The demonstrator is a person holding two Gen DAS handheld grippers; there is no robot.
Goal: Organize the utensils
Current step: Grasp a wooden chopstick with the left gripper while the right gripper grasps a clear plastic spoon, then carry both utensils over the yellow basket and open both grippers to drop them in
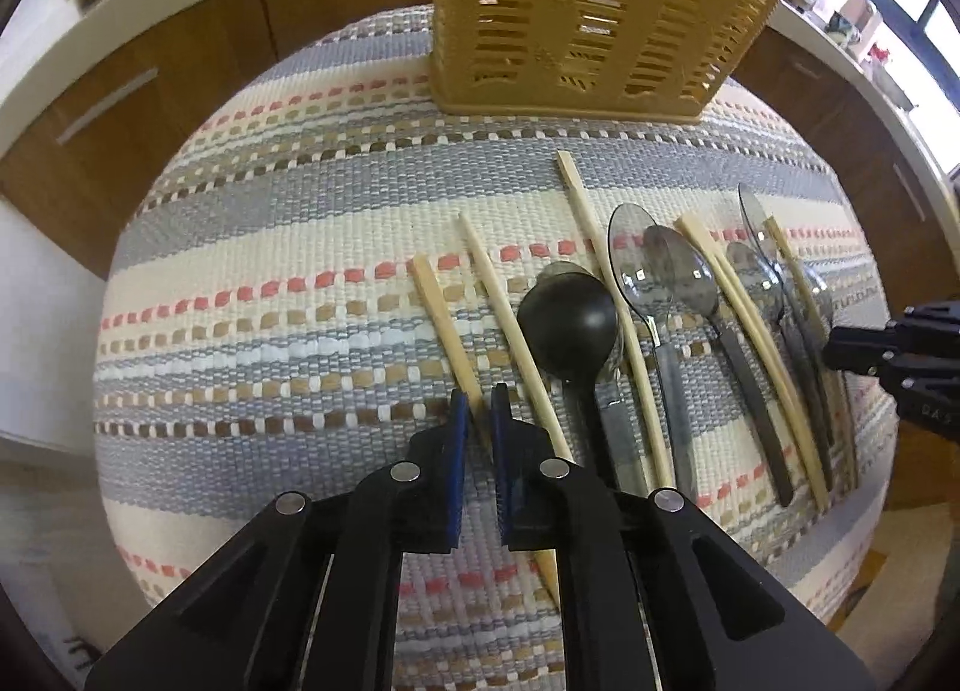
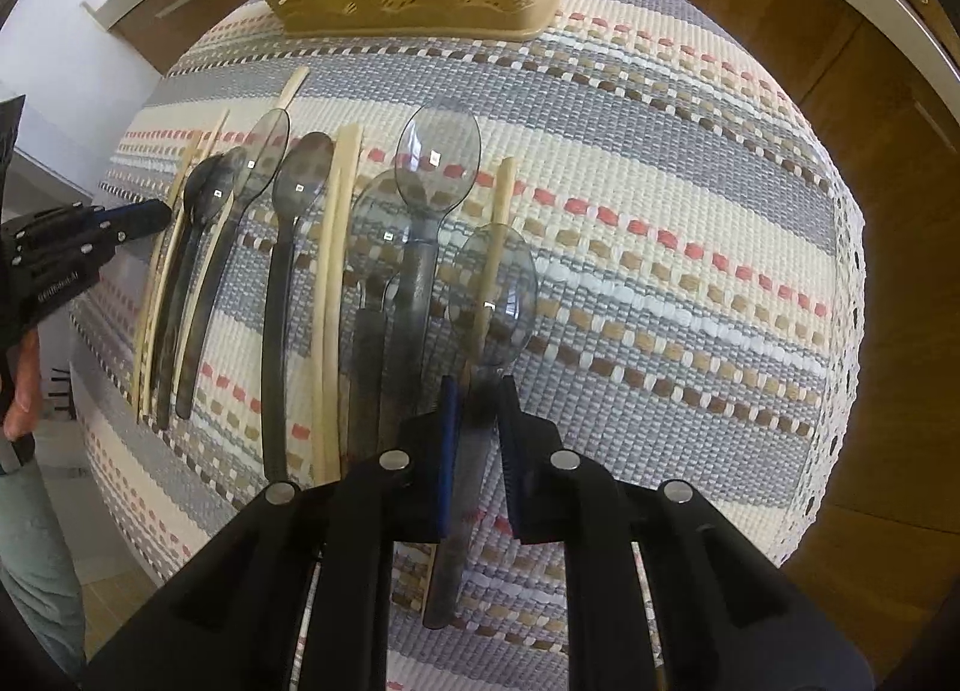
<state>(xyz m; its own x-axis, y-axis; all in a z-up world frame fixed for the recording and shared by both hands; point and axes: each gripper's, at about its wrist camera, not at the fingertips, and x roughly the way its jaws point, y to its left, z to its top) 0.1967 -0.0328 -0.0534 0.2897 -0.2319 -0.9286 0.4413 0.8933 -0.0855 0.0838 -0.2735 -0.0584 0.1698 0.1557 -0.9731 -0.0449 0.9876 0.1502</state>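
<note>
Utensils are all still lying out on the striped cloth [image 1: 288,295], so as far as I can tell the sorting has barely started. The yellow basket [image 1: 600,13] stands upright at the far edge of the cloth, and I can't see anything inside it through the slots, though the top is cut off in both views. What's left is basically everything: a row of pale chopsticks, several clear grey plastic spoons and one black ladle [image 1: 567,325]. They all lie flat, more or less parallel, long axes running from the near edge toward the basket, with spoon bowls and the thick chopstick ends at the far end and handles toward the person. The left gripper [image 1: 478,409] has its jaws nearly closed on the leftmost chopstick [image 1: 444,325], about halfway down its length. That stick sits a bit apart from the pile, just left of another chopstick. The right gripper [image 2: 478,397] is pinched on the handle of the rightmost spoon [image 2: 495,295], just below the bowl, which faces up. That spoon seems to lie over a chopstick [image 2: 501,199], so the stick might get dragged along. My guess is both pieces get lifted next, then tipped upright for the basket.
</note>
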